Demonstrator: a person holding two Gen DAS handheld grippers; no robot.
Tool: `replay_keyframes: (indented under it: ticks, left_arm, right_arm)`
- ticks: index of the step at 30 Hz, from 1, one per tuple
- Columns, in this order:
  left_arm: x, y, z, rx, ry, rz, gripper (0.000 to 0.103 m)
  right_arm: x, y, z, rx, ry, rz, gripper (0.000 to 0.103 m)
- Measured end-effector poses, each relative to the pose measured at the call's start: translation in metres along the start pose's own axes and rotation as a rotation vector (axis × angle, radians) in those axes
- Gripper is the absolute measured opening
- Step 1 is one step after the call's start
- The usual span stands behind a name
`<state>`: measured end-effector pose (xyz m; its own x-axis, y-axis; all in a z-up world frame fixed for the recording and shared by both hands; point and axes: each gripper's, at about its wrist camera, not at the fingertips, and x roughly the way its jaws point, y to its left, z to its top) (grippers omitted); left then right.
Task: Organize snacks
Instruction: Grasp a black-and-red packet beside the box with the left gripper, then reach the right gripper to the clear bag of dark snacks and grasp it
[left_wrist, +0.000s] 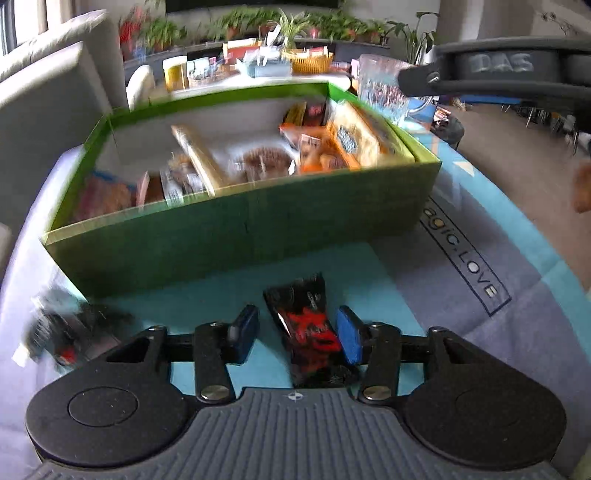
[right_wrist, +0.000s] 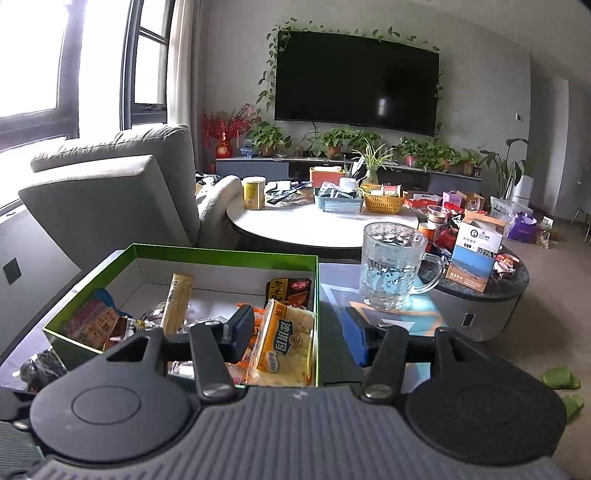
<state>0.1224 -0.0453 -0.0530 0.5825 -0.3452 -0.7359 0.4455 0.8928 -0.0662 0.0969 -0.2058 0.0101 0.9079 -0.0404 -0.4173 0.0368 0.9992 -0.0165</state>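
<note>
A black-and-red snack packet lies on the teal cloth in front of the green box. My left gripper is low over it, open, with the packet between the fingers; the right pad is at its edge and the left pad stands apart from it. My right gripper hangs open and holds nothing, above the right wall of the green box. Below it, inside the box, lies a yellow packet. A tan stick packet and several other snacks also lie in the box.
Another dark packet lies left of the box on the cloth. A glass mug stands right of the box. Behind it are a low round stand with a carton, a cluttered white table and a grey sofa.
</note>
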Motion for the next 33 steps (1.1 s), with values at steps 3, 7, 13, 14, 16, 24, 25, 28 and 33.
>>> replay_keyframes:
  ticks: [3, 7, 13, 14, 16, 24, 25, 28, 33]
  left_arm:
    - [-0.004, 0.007, 0.0, -0.022, 0.02, -0.051, 0.023]
    - [-0.026, 0.016, -0.011, -0.06, -0.019, -0.056, 0.023]
    - [-0.072, 0.049, -0.043, -0.125, -0.05, -0.012, 0.023]
    - [-0.079, 0.054, -0.049, -0.138, -0.048, 0.008, 0.023]
    - [-0.091, 0.068, -0.058, -0.165, -0.043, 0.052, 0.023]
    - [-0.116, 0.117, -0.077, -0.29, -0.072, 0.203, 0.023]
    - [-0.119, 0.122, -0.079, -0.297, -0.078, 0.212, 0.023]
    - [-0.121, 0.132, -0.08, -0.316, -0.093, 0.233, 0.023]
    - [-0.119, 0.144, -0.083, -0.345, -0.099, 0.241, 0.023]
  right_arm:
    - [-0.003, 0.0, -0.002, -0.005, -0.003, -0.005, 0.057]
    - [-0.007, 0.004, -0.004, 0.006, -0.002, 0.028, 0.057]
    - [-0.016, 0.034, -0.009, -0.066, -0.004, 0.176, 0.057]
    - [-0.016, 0.041, -0.01, -0.084, 0.005, 0.213, 0.057]
    - [-0.014, 0.056, -0.013, -0.12, 0.039, 0.284, 0.058]
    - [0.004, 0.121, -0.027, -0.237, 0.176, 0.487, 0.058]
    - [0.006, 0.125, -0.027, -0.236, 0.185, 0.501, 0.058]
    - [0.008, 0.137, -0.026, -0.232, 0.194, 0.534, 0.061]
    - [0.012, 0.15, -0.024, -0.233, 0.182, 0.55, 0.076]
